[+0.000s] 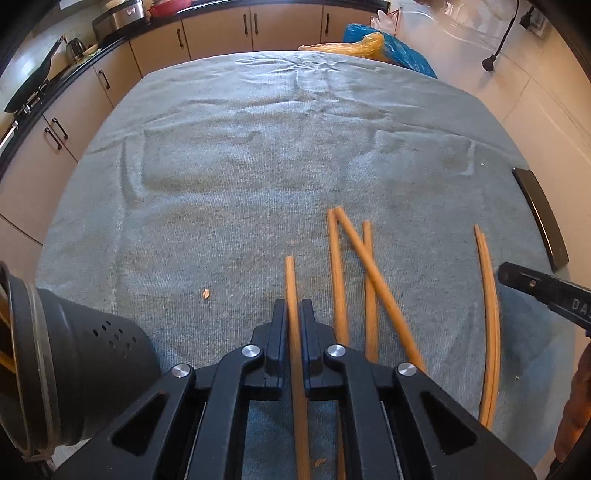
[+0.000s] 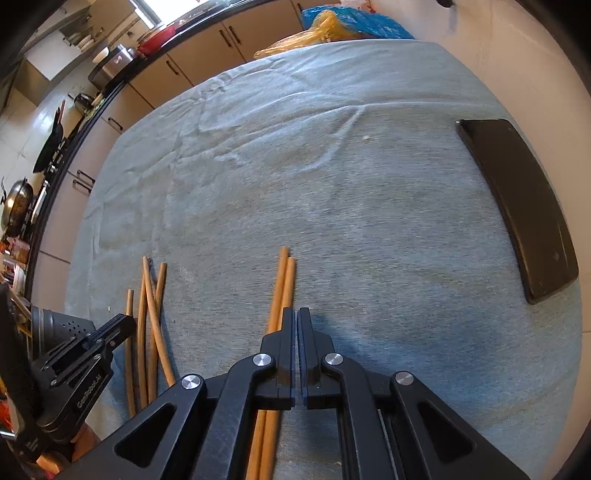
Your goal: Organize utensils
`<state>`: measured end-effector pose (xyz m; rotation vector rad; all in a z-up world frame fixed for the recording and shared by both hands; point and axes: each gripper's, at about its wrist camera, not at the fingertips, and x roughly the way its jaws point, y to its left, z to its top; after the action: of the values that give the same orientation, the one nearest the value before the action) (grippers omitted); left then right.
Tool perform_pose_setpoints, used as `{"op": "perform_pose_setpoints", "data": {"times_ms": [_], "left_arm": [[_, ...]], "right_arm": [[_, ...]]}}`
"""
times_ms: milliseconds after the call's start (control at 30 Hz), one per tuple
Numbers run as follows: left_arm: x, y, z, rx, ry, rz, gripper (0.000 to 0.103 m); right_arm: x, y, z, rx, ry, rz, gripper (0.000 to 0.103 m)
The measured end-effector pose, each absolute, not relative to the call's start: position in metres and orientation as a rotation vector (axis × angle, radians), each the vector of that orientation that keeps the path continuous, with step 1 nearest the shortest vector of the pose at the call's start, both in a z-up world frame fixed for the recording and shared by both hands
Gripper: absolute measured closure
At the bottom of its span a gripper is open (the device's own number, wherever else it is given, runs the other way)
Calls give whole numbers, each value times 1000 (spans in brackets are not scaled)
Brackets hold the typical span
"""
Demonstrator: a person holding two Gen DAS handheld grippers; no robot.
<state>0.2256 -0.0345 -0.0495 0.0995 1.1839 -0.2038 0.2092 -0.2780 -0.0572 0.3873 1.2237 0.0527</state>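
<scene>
Several wooden chopsticks lie on a grey-blue cloth (image 1: 258, 166). My left gripper (image 1: 294, 308) is shut on one chopstick (image 1: 291, 280), which runs between its fingers. Three loose chopsticks (image 1: 364, 266) lie crossed just to its right, and a pair (image 1: 489, 295) lies farther right. A black perforated utensil holder (image 1: 85, 362) lies on its side at the lower left. My right gripper (image 2: 296, 317) is shut and empty, just right of the pair of chopsticks (image 2: 282, 280). The left gripper (image 2: 122, 325) and the holder (image 2: 62, 326) also show in the right wrist view.
A black flat phone-like slab (image 2: 524, 206) lies at the cloth's right edge, also in the left wrist view (image 1: 541, 218). Blue and yellow plastic bags (image 1: 369, 44) sit beyond the far edge. Kitchen cabinets (image 1: 221, 29) and a counter run along the back and left.
</scene>
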Motion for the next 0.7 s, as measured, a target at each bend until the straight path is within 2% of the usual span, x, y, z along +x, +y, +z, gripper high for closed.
{"op": "perform_pose_setpoints", "data": {"times_ms": [100,167,333,433,700], "left_arm": [[227,-31,-50,82,1191,-210,97],[225,-31,-49,84,1188,-213,97],[223,-33,-49,101,1171,-209,97],[223,-32,-49,97,1168,-215,97],[223,-31,-50,87,1172,-222,97]], "right_arm": [[214,-272,-60,374,1232,47,93],[217,-270,-62,363,1235,38,77],[221,-259,-61,292,1239,2,77],[222,-258,-61,274,1251,-25,84],[214,-275,-53,342,1229,16,84]]}}
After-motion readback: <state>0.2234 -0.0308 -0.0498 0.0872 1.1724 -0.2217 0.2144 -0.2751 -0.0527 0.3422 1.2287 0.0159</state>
